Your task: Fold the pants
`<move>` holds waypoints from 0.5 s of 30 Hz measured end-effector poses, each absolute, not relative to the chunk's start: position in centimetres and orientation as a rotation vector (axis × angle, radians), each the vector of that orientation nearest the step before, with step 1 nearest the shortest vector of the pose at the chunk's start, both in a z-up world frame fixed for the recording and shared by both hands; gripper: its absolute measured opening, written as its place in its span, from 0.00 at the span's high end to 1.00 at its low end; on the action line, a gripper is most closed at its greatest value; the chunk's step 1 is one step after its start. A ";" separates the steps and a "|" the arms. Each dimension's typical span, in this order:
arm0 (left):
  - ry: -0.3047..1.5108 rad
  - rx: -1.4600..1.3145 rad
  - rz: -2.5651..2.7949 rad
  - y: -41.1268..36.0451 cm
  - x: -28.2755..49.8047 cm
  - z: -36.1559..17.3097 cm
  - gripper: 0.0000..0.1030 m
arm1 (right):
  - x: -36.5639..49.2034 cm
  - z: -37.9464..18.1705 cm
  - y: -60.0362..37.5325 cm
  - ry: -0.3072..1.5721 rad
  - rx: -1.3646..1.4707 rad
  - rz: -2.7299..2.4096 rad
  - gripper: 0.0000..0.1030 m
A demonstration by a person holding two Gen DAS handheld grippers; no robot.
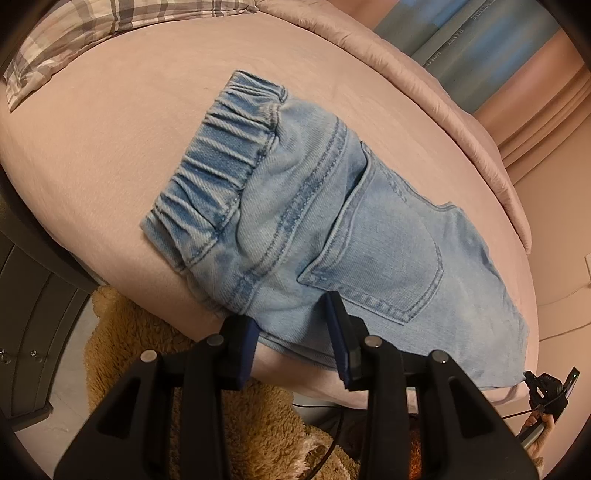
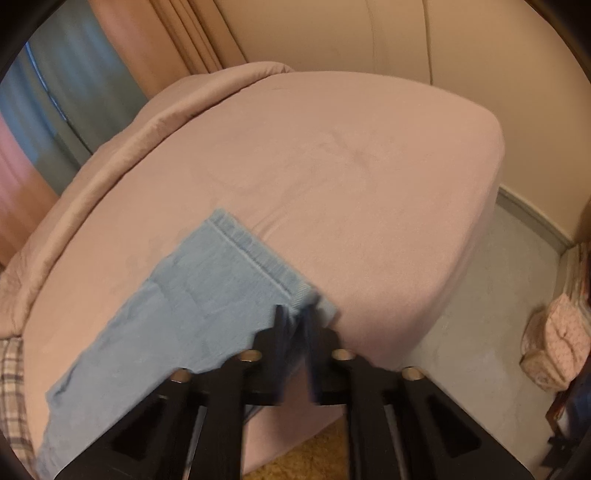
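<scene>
Light blue denim pants (image 1: 314, 229) lie flat on the pink bed (image 1: 110, 166), elastic waistband at the upper left, back pocket facing up. My left gripper (image 1: 291, 314) is open, its fingers over the near edge of the seat area, holding nothing. In the right wrist view the leg end with its hem (image 2: 255, 258) lies on the bed (image 2: 351, 166). My right gripper (image 2: 297, 314) is shut on the near corner of the hem. The right gripper also shows in the left wrist view (image 1: 546, 387) at the far leg end.
A plaid pillow (image 1: 74, 33) and a folded pink duvet (image 1: 424, 74) lie at the bed's far side. A brown fluffy plush (image 1: 147, 369) sits beside the bed below my left gripper. Floor (image 2: 480, 314) and a patterned bag (image 2: 557, 343) are right of the bed corner.
</scene>
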State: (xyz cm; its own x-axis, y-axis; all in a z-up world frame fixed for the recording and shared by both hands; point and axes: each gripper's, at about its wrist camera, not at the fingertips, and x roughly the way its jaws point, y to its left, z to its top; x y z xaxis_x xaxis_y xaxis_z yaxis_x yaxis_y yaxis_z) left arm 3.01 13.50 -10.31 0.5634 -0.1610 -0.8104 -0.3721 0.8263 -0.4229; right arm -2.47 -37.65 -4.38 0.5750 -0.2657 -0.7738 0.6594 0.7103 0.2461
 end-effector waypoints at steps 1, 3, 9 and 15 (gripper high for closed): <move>0.980 -0.612 0.134 13.5 3.0 -10.3 0.66 | -2.7 -4.3 -37.7 0.773 0.573 -0.573 0.93; 0.981 -0.609 0.139 13.4 3.0 -10.2 0.66 | -3.1 -3.8 -37.4 0.746 0.564 -0.576 0.95; 0.981 -0.621 0.128 13.6 2.9 -10.4 0.66 | -3.8 -2.6 -36.5 0.698 0.527 -0.588 0.95; 0.974 -0.626 0.121 13.8 2.7 -10.5 0.65 | -2.3 -6.2 -37.7 0.811 0.552 -0.621 0.95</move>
State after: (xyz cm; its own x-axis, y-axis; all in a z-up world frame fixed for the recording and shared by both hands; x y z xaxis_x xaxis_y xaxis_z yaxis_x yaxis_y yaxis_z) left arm 2.68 13.81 -10.50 0.5703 -0.1765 -0.8022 -0.3674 0.8187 -0.4413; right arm -2.28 -37.68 -6.15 0.5342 -0.2914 -0.7935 0.6905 0.6919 0.2108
